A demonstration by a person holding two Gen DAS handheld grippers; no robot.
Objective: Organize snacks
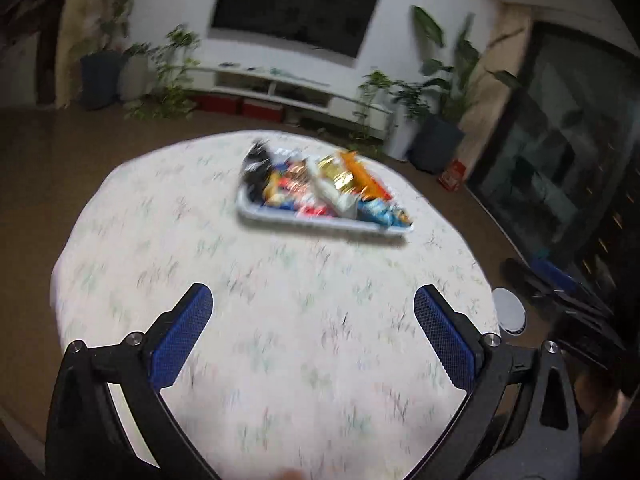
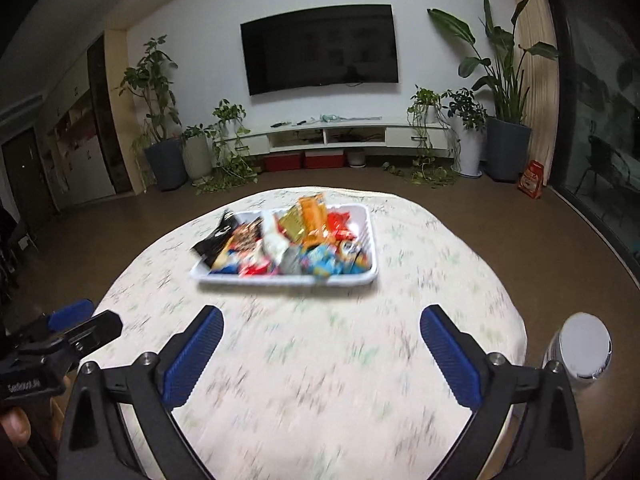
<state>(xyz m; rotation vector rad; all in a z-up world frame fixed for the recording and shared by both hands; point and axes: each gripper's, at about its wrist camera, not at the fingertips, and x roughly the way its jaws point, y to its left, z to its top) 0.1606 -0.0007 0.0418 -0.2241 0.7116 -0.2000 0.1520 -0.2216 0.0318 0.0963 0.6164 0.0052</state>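
A white tray (image 2: 370, 236) heaped with several colourful snack packets (image 2: 288, 240) sits on a round table with a pale patterned cloth (image 2: 320, 360), towards its far side. It also shows in the left wrist view (image 1: 280, 216) with the snack packets (image 1: 320, 188). My left gripper (image 1: 313, 304) is open and empty above the near part of the table. My right gripper (image 2: 322, 326) is open and empty, also over the near part. Both are well short of the tray. Both views are motion-blurred.
A white round object (image 2: 584, 350) stands off the table's right edge, also in the left wrist view (image 1: 509, 312). The left gripper shows at the left edge of the right wrist view (image 2: 60, 344). Brown floor, a TV wall, a low cabinet and potted plants lie beyond.
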